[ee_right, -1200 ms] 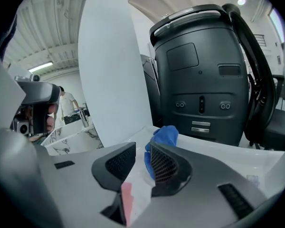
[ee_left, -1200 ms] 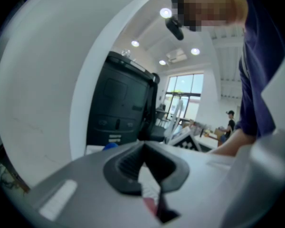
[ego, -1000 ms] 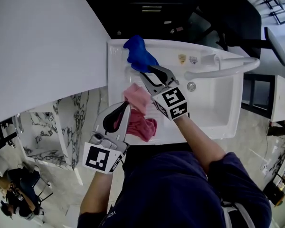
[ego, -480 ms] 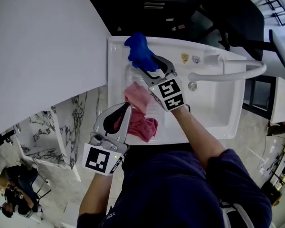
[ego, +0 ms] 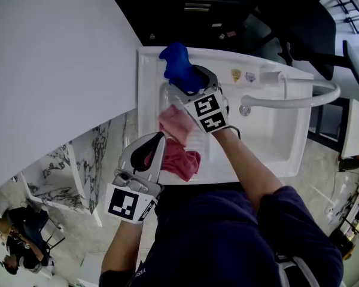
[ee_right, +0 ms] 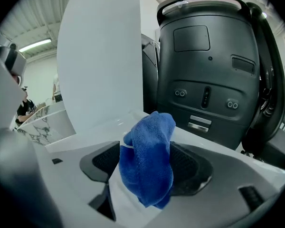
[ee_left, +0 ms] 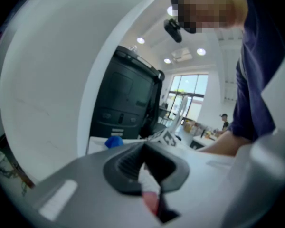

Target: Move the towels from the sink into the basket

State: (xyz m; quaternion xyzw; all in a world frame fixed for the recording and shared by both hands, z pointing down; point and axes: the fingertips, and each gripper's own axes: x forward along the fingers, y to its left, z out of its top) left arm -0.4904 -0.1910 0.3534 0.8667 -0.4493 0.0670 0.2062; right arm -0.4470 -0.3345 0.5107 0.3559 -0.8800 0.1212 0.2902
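Note:
A blue towel [ego: 178, 67] is bunched on the far left corner of the white sink [ego: 269, 154]. My right gripper [ego: 190, 79] reaches onto it. In the right gripper view the blue towel [ee_right: 149, 158] stands between the two pads with a small gap at the left pad. The jaws of my right gripper [ee_right: 147, 170] are opening. A pink towel [ego: 178, 148] lies over the sink's near left edge. My left gripper [ego: 157, 139] is shut on its edge. A strip of pink cloth [ee_left: 151, 201] shows in the closed jaws of my left gripper [ee_left: 149, 175].
A white curved faucet [ego: 290, 93] arches over the sink's right half. A broad white panel [ego: 48, 58] rises at the left, a marble surface [ego: 93, 154] below it. A black machine [ee_right: 206, 75] stands behind the sink. No basket is in view.
My right gripper has moved forward over the sink onto the blue towel, and its jaws have spread around it. The left gripper and the pink towel have stayed in place.

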